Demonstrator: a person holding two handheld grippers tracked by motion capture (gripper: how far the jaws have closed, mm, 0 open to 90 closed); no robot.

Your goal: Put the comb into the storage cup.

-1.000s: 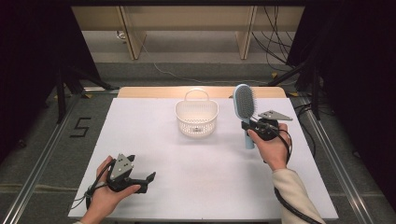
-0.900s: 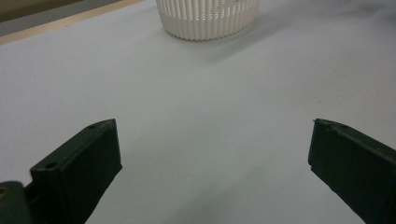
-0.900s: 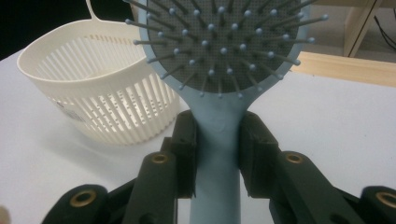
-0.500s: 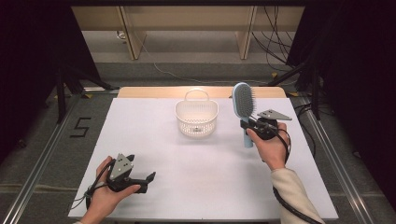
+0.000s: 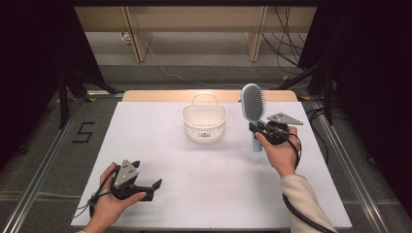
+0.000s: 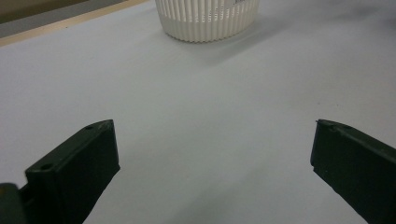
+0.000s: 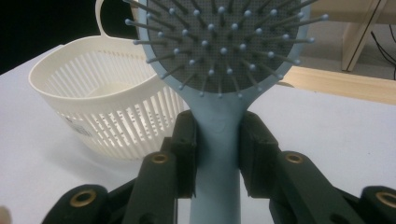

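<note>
Your right gripper (image 5: 256, 127) clamps the upright hairbrush (image 5: 252, 103), just right of the basket (image 5: 204, 124); left gripper (image 5: 156, 186) jaws released.

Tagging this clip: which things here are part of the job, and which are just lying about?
In the job:
- hairbrush, handle clamped in the right gripper
- white basket, beside it on the table

Lying about:
- left gripper, open, idle on the table
- cables on the floor behind
</note>
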